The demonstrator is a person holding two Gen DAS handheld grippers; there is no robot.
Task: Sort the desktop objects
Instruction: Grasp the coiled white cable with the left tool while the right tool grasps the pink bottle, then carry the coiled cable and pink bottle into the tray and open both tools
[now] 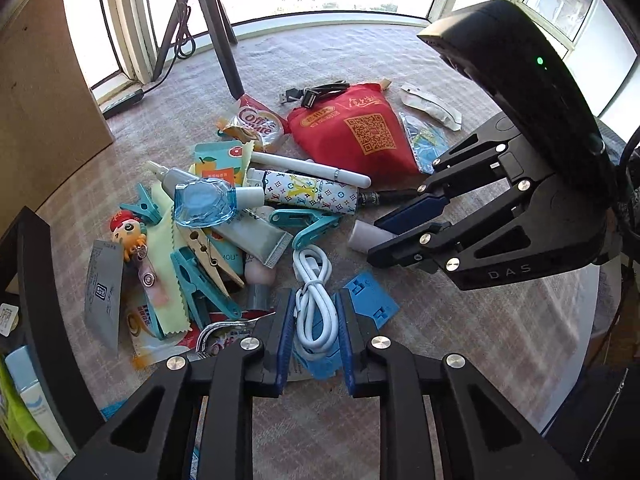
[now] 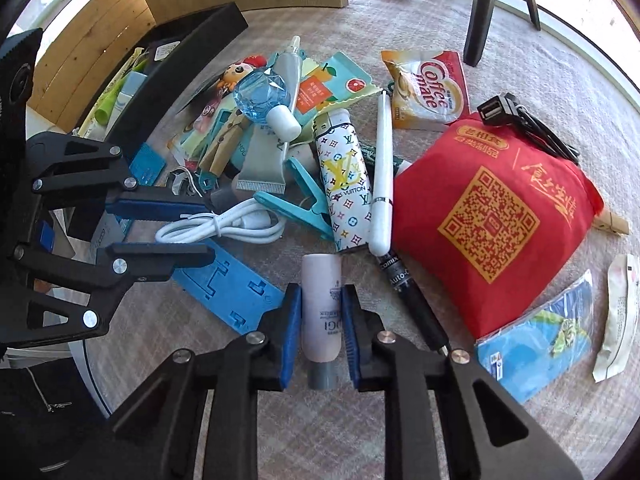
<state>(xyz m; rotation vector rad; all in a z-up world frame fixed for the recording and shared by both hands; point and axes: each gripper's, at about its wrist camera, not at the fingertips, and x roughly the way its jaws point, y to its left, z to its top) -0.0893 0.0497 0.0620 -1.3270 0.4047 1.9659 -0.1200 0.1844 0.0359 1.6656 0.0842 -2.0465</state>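
A pile of small objects lies on the round table. My left gripper (image 1: 313, 312) sits around a coiled white USB cable (image 1: 313, 300), its blue pads close on both sides of the coil; the cable also shows in the right wrist view (image 2: 224, 224). My right gripper (image 2: 321, 308) is closed on a pale pink tube with a grey cap (image 2: 321, 312); the tube's end shows in the left wrist view (image 1: 366, 236). Nearby lie a monogram lighter (image 2: 344, 180), a white pen (image 2: 382, 176), a teal clip (image 2: 304, 196) and a blue plastic card (image 2: 228, 288).
A red QR-code bag (image 2: 492, 220), a Coffee-mate sachet (image 2: 428, 88), a blue bottle (image 2: 262, 96) and a grey tube (image 2: 266, 152) lie in the pile. A black organiser tray (image 2: 176, 60) stands at the left. A tripod leg (image 2: 480, 12) stands behind.
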